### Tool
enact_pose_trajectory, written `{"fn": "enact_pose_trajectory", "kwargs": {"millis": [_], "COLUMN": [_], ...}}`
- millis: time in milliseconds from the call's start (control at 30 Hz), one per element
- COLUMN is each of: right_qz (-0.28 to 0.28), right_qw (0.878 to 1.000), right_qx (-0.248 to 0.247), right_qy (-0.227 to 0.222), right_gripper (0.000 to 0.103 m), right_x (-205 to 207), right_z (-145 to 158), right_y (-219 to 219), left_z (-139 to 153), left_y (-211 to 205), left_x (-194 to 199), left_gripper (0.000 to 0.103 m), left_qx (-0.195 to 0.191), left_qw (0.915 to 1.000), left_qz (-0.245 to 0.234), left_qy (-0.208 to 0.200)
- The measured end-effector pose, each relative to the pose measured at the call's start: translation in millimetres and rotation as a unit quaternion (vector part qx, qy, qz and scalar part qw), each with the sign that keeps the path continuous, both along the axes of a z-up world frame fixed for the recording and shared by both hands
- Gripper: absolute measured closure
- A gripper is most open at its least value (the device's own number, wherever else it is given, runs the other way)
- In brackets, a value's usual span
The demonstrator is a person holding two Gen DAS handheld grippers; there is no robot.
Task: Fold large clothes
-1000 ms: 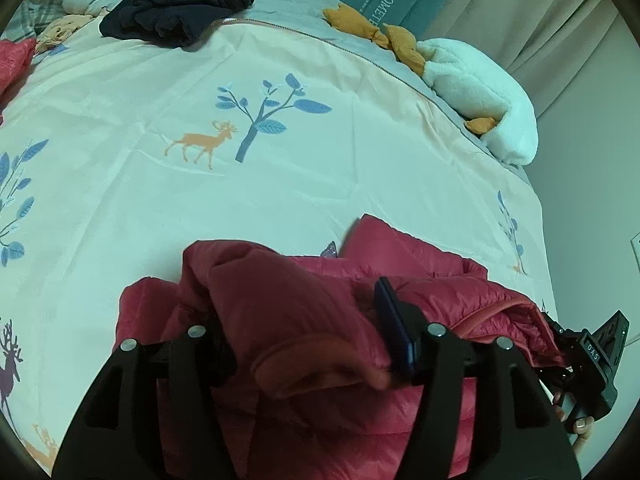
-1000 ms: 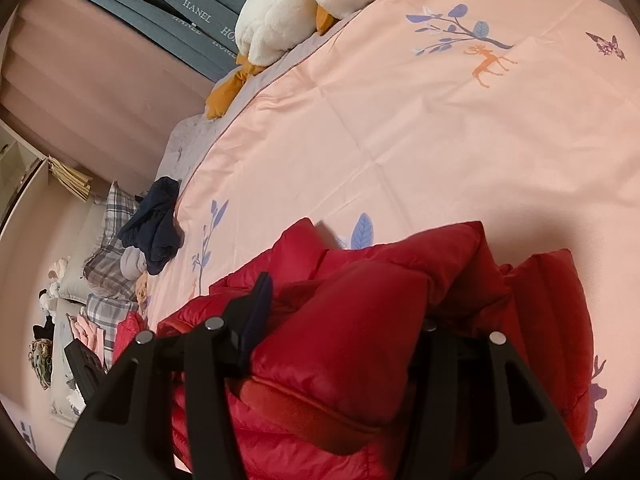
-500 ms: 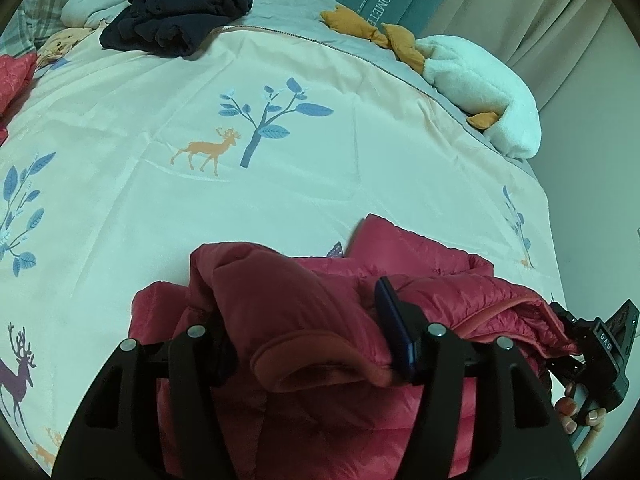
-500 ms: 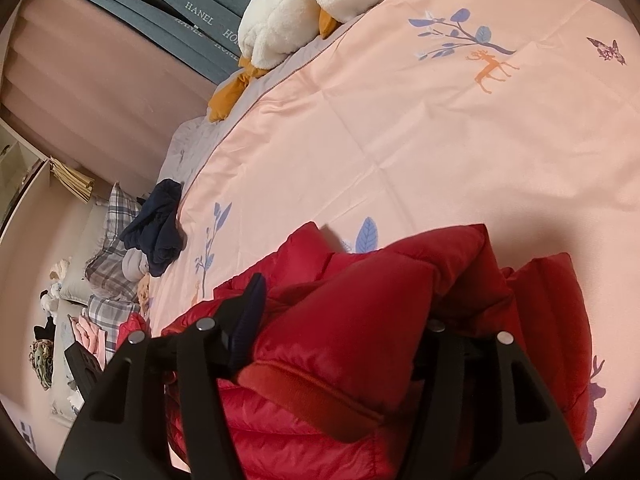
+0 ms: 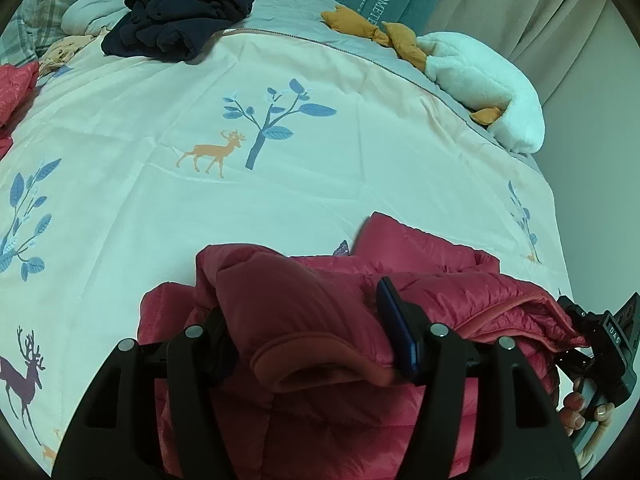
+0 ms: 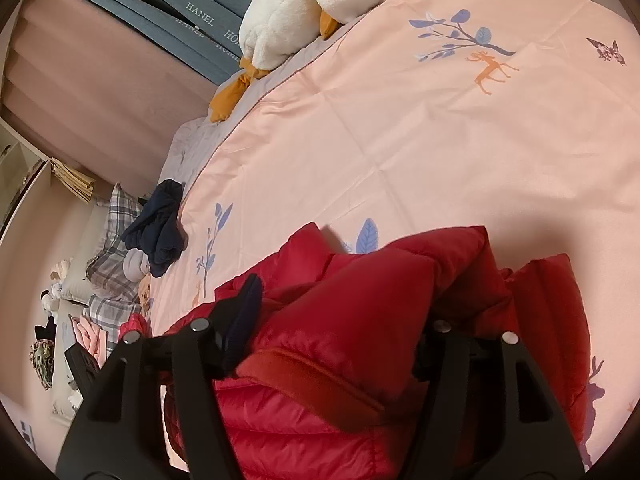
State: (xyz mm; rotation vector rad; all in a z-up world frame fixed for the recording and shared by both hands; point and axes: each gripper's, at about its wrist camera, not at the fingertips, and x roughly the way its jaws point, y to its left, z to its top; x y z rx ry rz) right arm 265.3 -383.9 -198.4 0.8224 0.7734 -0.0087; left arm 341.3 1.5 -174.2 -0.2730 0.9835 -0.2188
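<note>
The red puffer jacket [image 5: 404,280] lies bunched at the near edge of the bed, and both grippers have hold of it. In the left wrist view the left gripper [image 5: 316,340] has a cuffed sleeve end caught between its fingers [image 5: 396,332]; the cloth fills the gap, so the fingers stand well apart yet press on the padding from both sides. In the right wrist view the right gripper [image 6: 336,320] grips a similar thick fold of the jacket [image 6: 360,300], with an orange-red cuff band showing just below the fingers [image 6: 244,316], again spread wide by the bulk they pinch. At the right edge of the left view the other gripper's black body shows beside the jacket's hem, with a hand [image 5: 580,404] around its handle.

Beyond the jacket stretches a pale bedspread [image 5: 280,200] printed with deer, trees and leaves. Farther off, near the head of the bed, a dark navy garment [image 5: 180,20] lies in a heap on the left. To the far right rests a white plush toy [image 5: 488,84] with orange parts, against teal cushions and a curtain. A plaid pillow [image 6: 116,248] lies at the far left.
</note>
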Motion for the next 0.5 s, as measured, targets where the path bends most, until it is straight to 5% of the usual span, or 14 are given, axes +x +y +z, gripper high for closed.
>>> {"fn": "enact_pose_trajectory", "kwargs": {"millis": [500], "right_qz": [0.001], "right_qw": [1.000], "right_qx": [0.000], "right_qy": [0.000], "right_gripper": [0.038], "right_x": [0.0], "right_z": [1.7], "right_y": [-0.6], "left_z": [-1.3], "left_y": [0.7], "left_x": [0.5], "left_gripper": [0.037], "left_qx": [0.007], "left_qw": [1.0000], "left_qz": [0.002], "left_qy": [0.000]}}
